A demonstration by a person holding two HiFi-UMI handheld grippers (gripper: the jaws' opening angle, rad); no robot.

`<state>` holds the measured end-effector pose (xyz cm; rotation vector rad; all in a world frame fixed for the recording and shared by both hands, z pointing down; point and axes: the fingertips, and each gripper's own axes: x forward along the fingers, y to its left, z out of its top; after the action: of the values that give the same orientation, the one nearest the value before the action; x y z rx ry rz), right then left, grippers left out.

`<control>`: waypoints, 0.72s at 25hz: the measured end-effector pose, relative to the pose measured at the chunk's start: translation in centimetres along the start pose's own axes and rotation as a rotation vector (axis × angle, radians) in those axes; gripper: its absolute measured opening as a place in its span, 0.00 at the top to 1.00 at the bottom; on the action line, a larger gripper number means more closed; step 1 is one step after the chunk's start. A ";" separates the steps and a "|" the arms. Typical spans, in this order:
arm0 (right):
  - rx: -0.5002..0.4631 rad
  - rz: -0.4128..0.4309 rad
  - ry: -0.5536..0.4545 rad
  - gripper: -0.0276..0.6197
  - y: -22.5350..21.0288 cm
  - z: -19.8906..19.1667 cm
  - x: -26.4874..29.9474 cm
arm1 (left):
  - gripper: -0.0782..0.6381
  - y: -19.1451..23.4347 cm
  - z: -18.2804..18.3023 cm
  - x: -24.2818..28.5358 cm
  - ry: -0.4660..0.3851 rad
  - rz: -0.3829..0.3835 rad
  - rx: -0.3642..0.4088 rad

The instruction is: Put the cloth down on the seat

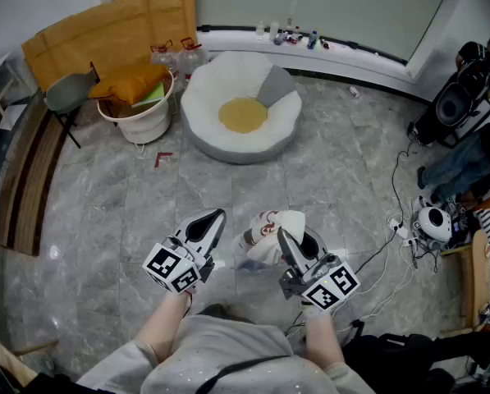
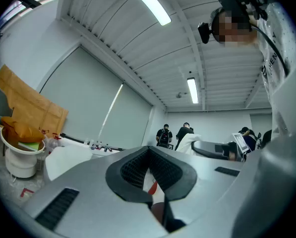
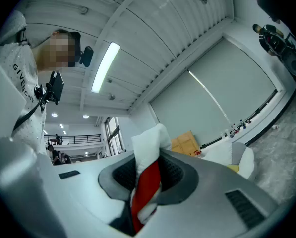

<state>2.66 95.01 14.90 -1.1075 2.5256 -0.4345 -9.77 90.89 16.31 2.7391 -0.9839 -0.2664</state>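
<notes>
The right gripper [image 1: 287, 240] has its jaws closed on the cloth [image 1: 269, 228]. In the right gripper view a fold of white fabric with a red band stands pinched between the dark pads and rises past their tips. In the head view the rest of the cloth bunches to the left of these jaws, filling the gap toward the left gripper [image 1: 217, 217] without touching it.

The left gripper's jaws meet at their tips and clamp nothing. Only a sliver of white and red shows through the slit low between the pads.

The seat [image 1: 212, 97] — a round white floor chair — lies well ahead of both pairs of jaws. A yellow cushion [image 1: 243, 115] sits in its hollow and a grey cushion [image 1: 275, 87] leans at its far right rim. The near rim is bare.

Between the jaws and that rim runs open marble floor [image 1: 310, 162], with only a small red mark [image 1: 163, 158] ahead-left of the left jaws. A white tub [image 1: 142, 121] stands just left of the seat — ahead-left of the left jaws. Cables [image 1: 396, 249] trail across the floor to the right of the right jaws.
</notes>
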 end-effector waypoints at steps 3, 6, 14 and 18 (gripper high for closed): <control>0.003 -0.005 -0.008 0.84 -0.2 0.4 0.1 | 0.87 -0.1 0.0 0.3 -0.004 -0.001 -0.005; 0.004 -0.011 -0.006 0.84 -0.6 0.4 -0.1 | 0.87 -0.3 -0.3 0.4 0.003 0.005 -0.010; 0.009 -0.034 -0.001 0.84 -3.7 0.3 -0.9 | 0.87 0.2 -2.0 2.4 0.012 0.021 -0.027; 0.015 -0.039 -0.003 0.84 -6.3 0.8 0.2 | 0.87 2.2 -2.6 4.5 0.014 0.026 -0.039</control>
<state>6.93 90.71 16.75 -1.1521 2.4977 -0.4610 -7.07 86.73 18.96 2.6879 -0.9986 -0.2586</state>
